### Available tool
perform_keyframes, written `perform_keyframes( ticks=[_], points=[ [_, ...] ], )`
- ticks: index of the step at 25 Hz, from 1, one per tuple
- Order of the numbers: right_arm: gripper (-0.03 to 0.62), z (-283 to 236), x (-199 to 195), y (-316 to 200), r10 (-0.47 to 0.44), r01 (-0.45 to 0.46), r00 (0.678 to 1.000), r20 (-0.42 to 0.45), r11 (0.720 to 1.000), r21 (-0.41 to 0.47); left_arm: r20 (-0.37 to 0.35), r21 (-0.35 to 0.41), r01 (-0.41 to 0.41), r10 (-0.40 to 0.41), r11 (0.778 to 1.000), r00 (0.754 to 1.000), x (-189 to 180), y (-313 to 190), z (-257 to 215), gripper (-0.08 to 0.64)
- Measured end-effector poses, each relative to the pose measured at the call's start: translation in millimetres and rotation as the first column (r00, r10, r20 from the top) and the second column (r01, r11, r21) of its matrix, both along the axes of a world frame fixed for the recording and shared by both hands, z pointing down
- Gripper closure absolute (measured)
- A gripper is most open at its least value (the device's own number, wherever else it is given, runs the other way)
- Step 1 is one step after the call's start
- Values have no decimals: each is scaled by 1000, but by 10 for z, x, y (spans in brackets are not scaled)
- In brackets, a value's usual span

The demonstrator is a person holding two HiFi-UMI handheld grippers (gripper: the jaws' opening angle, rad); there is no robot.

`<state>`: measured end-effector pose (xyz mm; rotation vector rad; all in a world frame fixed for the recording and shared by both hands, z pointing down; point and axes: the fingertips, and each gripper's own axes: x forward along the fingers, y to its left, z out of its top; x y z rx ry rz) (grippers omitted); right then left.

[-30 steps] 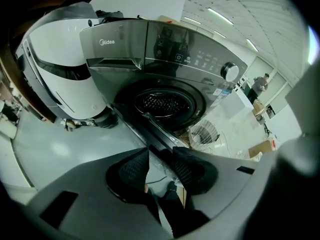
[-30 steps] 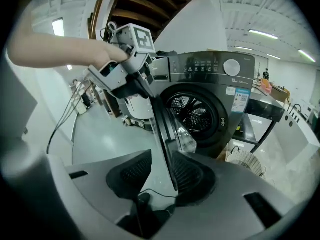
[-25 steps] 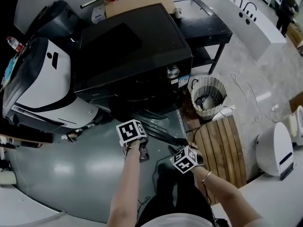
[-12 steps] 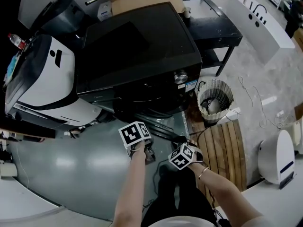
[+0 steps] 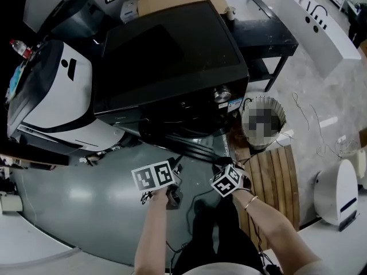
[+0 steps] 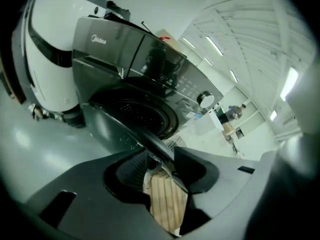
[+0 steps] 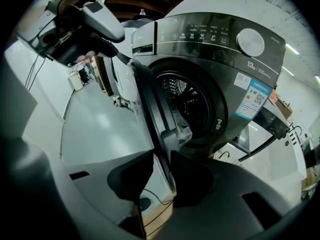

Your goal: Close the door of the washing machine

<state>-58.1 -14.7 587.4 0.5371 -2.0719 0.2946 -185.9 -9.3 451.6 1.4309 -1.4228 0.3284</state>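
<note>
The black front-loading washing machine [image 5: 172,56] stands ahead with its round door [image 5: 189,149] swung out toward me. In the left gripper view the door's dark rim [image 6: 145,139] runs in between the fingertips of my left gripper [image 6: 160,156], whose jaws are opening. A gap and the wooden mat show beside the rim. In the right gripper view the door edge [image 7: 150,99] stands upright in the narrow gap of my right gripper [image 7: 162,159], whose jaws are also opening. The drum opening [image 7: 187,101] lies behind it. Whether the pads touch the door I cannot tell.
A white machine [image 5: 57,90] stands left of the washer. A round basket [image 5: 262,122] and a wooden slat mat [image 5: 269,182] sit on the floor to the right. A black table [image 5: 264,33] is behind the basket. Cables trail over the grey floor [image 5: 86,211].
My left gripper has drawn back from the door toward me. My right gripper has moved forward, closer to the door's free edge.
</note>
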Motion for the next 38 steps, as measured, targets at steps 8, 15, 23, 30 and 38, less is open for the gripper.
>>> perform_keyframes(
  ticks=[8,15,23,30,38],
  points=[
    [466,10,37,-308,-4,4,1000,14,999,40,532,-105,-540,506,835,679,-80,-139,47,376],
    [463,49,58,-502,-36,31,998,49,995,93,765,-331,-787,636,520,98,101,-355,157,394],
    [460,84,99,-662,-60,50,995,74,990,130,749,-459,-831,640,313,-172,441,-540,390,402],
    [457,100,143,-813,-66,52,993,94,988,147,756,-475,-812,629,338,-181,446,-720,532,423],
    [448,118,158,-1061,-50,30,992,118,986,165,787,-465,-803,591,374,-180,454,-906,586,465]
  ],
)
